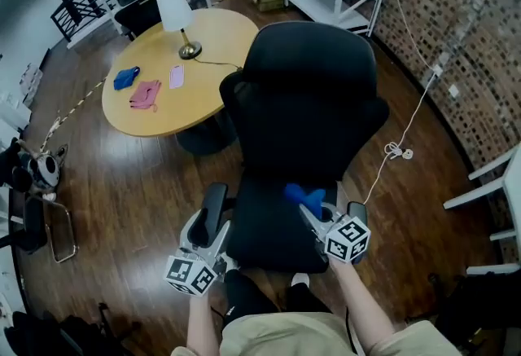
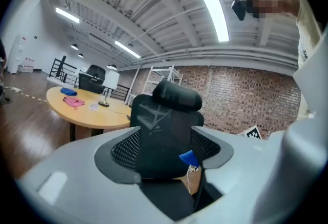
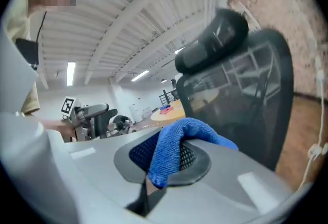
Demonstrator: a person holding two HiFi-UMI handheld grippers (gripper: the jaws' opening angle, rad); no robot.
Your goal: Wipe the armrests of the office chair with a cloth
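dark wood floor all round, with a round table far left carrying a lamp. faced the black office chair from the seat side, backrest far, an armrest at either hand: left armrest, right armrest.

judged as the approach step — cloth in hand, wiping not yet begun. held the right gripper clamped on the blue cloth, just left of the right armrest and above the near part of the seat. seemed clear of both armrests, though hard to be sure from overhead. held the left gripper with jaws wide apart and nothing gripped, only the chair's back seen through the gap, close beside the left armrest.

called next, probably, for swinging the cloth right and down onto the right armrest's top, pressing enough to make contact, then dragging along its length from near to far. worth minding with an office chair — could turn or roll under a push, so might use the free left gripper to steady the other armrest.

looked soft and limp, that cloth: bright blue, nubbly like microfibre, bunched into a thick fold between the pads and draped over one jaw, with a short tail hanging below. little of it free, so would probably need the folded bulge as the wiping face.
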